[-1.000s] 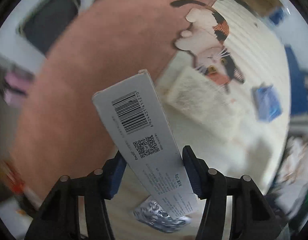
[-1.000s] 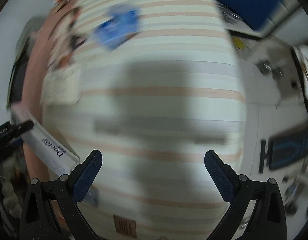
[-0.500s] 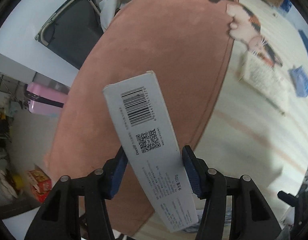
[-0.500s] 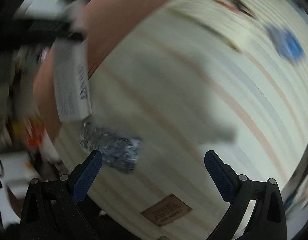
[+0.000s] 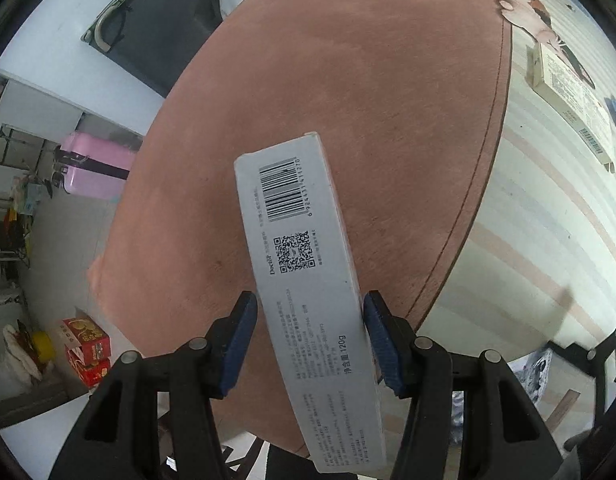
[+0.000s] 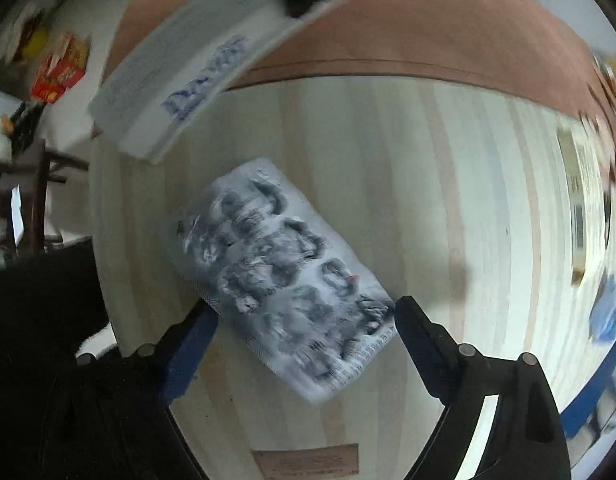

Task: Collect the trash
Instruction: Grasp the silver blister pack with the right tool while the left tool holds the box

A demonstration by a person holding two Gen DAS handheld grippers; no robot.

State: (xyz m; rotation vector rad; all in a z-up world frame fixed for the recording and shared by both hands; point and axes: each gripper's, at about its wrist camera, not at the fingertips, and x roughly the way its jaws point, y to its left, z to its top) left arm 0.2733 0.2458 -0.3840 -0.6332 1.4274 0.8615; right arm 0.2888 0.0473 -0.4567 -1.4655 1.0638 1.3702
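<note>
The grey box, long and thin with a barcode and a square code on its face, is clamped between the blue pads of the left tool, one pad on each long edge, and it juts out ahead of the tool, tilted a little, over the pink rug. In the right wrist view the same box hangs at the upper left with blue lettering on its side, blurred. Below it a silvery foil packet with dark printing lies flat on the striped mat, skewed to the stripes. The right tool stands over it with its jaws closing, one finger at the packet's near-left edge and the other at its right corner; the picture is too smeared to say the pads press on it yet. A brown label sits on the mat's near edge. The pink rug borders the mat along a dark seam. Farther along the mat lie a pale flat box with its own barcode and something small and blue, well apart from the packet. Off the rug, on the white floor, stand a pink suitcase, a red carton and a dark folded frame against the wall.
</note>
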